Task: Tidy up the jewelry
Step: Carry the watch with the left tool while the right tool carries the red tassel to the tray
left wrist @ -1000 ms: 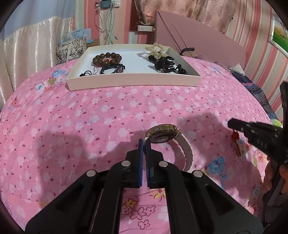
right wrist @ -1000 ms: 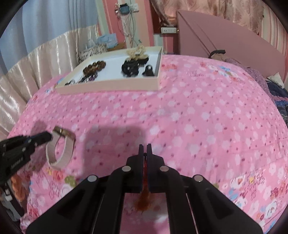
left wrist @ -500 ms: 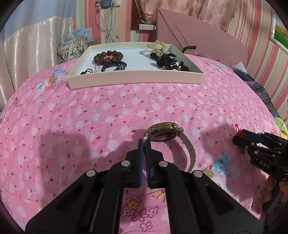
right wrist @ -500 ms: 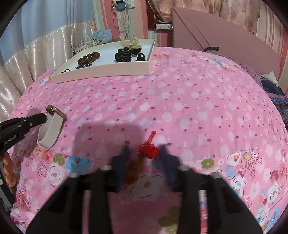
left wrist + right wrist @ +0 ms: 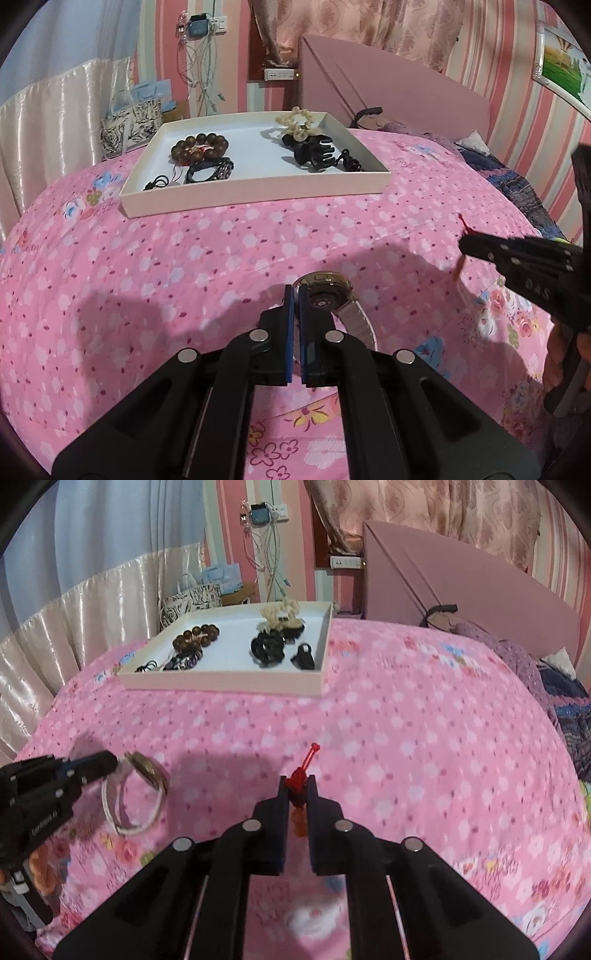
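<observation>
A white tray (image 5: 258, 190) stands at the far side of the pink bed; it also shows in the right wrist view (image 5: 221, 681). It holds a brown bead bracelet (image 5: 198, 147), black cords, a black hair claw (image 5: 314, 153) and a cream clip. My left gripper (image 5: 294, 291) is shut on a gold watch (image 5: 327, 293) with a pale strap and holds it above the bedspread; the watch also shows in the right wrist view (image 5: 146, 771). My right gripper (image 5: 298, 786) is shut on a red knotted charm (image 5: 298, 779) with an orange tassel, lifted off the bed.
A pink headboard (image 5: 388, 81) rises behind the tray. Cream curtains (image 5: 92, 627) hang at the left. Dark folded clothes (image 5: 561, 694) lie at the bed's right edge. A paper bag (image 5: 129, 122) stands behind the tray's left corner.
My right gripper opened over the red charm half a second ago, then closed on it and lifted it. Both grippers have moved toward the tray; the left still holds the watch.
</observation>
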Tool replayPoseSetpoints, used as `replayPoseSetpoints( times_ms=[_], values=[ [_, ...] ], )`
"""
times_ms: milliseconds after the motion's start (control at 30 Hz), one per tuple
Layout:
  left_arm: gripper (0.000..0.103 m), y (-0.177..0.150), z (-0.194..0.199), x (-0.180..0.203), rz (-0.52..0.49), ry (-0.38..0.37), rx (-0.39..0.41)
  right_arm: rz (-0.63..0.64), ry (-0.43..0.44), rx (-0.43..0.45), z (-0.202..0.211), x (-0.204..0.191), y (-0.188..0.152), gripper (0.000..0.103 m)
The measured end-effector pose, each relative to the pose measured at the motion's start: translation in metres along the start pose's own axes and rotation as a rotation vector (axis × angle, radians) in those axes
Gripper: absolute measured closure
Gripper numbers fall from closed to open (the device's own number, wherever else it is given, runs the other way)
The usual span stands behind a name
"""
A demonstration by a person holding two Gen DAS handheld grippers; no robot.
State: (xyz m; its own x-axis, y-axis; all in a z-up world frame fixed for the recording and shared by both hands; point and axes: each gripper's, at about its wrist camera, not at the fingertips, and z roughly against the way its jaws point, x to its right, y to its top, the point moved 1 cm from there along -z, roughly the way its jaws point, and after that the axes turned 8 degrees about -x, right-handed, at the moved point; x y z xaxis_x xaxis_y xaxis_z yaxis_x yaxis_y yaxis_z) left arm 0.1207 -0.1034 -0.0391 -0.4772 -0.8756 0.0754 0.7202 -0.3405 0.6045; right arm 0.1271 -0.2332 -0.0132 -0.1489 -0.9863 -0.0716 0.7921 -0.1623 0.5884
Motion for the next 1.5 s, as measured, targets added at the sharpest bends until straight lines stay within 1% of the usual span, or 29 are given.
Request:
replayPoseSetpoints(
  times_ms=[133,267,333,467,567,600,700,767,800,900,933,967,1000,1033,1100,1200,1233,1267,1300,1333,1367,1433,1500],
  values=[
    [0.103,0.008,0.002,-0.001,-0.013,-0.016,-0.004,0.004,-0.001,-0.004,-0.008,-0.004,0.014,0.095],
    [0.103,0.014,0.000,0.000,-0.047,-0.027,-0.009,0.008,0.009,-0.007,-0.015,-0.006,0.026,0.095],
    [0.103,0.017,-0.006,0.000,-0.050,-0.045,-0.050,0.012,0.018,-0.012,-0.018,-0.008,0.029,0.095],
    [0.103,0.014,-0.013,-0.010,-0.006,-0.065,-0.120,0.013,0.033,-0.019,-0.024,-0.010,0.026,0.095],
    [0.103,0.010,-0.019,-0.017,0.015,-0.039,-0.151,0.002,0.050,-0.028,-0.030,-0.009,0.023,0.095],
    [0.102,0.009,-0.022,-0.017,0.019,-0.029,-0.160,0.000,0.052,-0.029,-0.031,-0.009,0.023,0.095],
    [0.096,0.002,-0.028,-0.017,0.017,-0.020,-0.174,-0.002,0.060,-0.025,-0.031,-0.007,0.022,0.095],
    [0.086,-0.001,-0.035,-0.015,0.010,-0.028,-0.200,-0.002,0.062,-0.022,-0.029,-0.006,0.022,0.095],
    [0.084,-0.002,-0.039,-0.015,0.016,-0.038,-0.217,-0.003,0.063,-0.022,-0.030,-0.006,0.022,0.095],
    [0.073,-0.003,-0.040,-0.014,0.010,-0.055,-0.209,-0.002,0.061,-0.024,-0.029,-0.005,0.022,0.095],
    [0.065,-0.003,-0.040,-0.013,0.004,-0.064,-0.211,-0.004,0.061,-0.023,-0.029,-0.005,0.022,0.095],
    [0.060,-0.002,-0.040,-0.013,0.007,-0.067,-0.211,-0.004,0.061,-0.023,-0.029,-0.005,0.022,0.095],
    [0.052,-0.002,-0.039,-0.012,0.012,-0.062,-0.208,-0.006,0.062,-0.023,-0.028,-0.005,0.022,0.095],
    [0.049,-0.003,-0.039,-0.012,0.014,-0.054,-0.206,-0.008,0.063,-0.022,-0.029,-0.004,0.022,0.095],
    [0.047,-0.003,-0.038,-0.011,0.007,-0.055,-0.206,-0.010,0.064,-0.021,-0.028,-0.004,0.022,0.095],
    [0.049,-0.003,-0.039,-0.009,0.005,-0.054,-0.207,-0.010,0.063,-0.023,-0.029,-0.004,0.022,0.095],
    [0.055,-0.002,-0.040,-0.008,-0.001,-0.047,-0.206,-0.009,0.062,-0.023,-0.029,-0.004,0.022,0.095],
    [0.071,-0.002,-0.041,-0.008,-0.005,-0.043,-0.206,-0.006,0.060,-0.024,-0.028,-0.004,0.022,0.095],
    [0.080,-0.001,-0.041,-0.009,-0.011,-0.039,-0.204,-0.006,0.059,-0.024,-0.029,-0.004,0.022,0.095],
    [0.093,0.000,-0.042,-0.011,-0.010,-0.033,-0.203,-0.004,0.058,-0.025,-0.028,-0.004,0.022,0.095],
    [0.097,0.002,-0.042,-0.014,-0.001,-0.048,-0.203,-0.006,0.060,-0.024,-0.029,-0.004,0.022,0.095],
    [0.100,0.005,-0.043,-0.020,0.015,-0.084,-0.201,-0.006,0.055,-0.022,-0.029,-0.005,0.022,0.095],
    [0.100,0.008,-0.038,-0.020,0.008,-0.079,-0.172,-0.009,0.053,-0.019,-0.028,-0.005,0.024,0.095]
  ],
)
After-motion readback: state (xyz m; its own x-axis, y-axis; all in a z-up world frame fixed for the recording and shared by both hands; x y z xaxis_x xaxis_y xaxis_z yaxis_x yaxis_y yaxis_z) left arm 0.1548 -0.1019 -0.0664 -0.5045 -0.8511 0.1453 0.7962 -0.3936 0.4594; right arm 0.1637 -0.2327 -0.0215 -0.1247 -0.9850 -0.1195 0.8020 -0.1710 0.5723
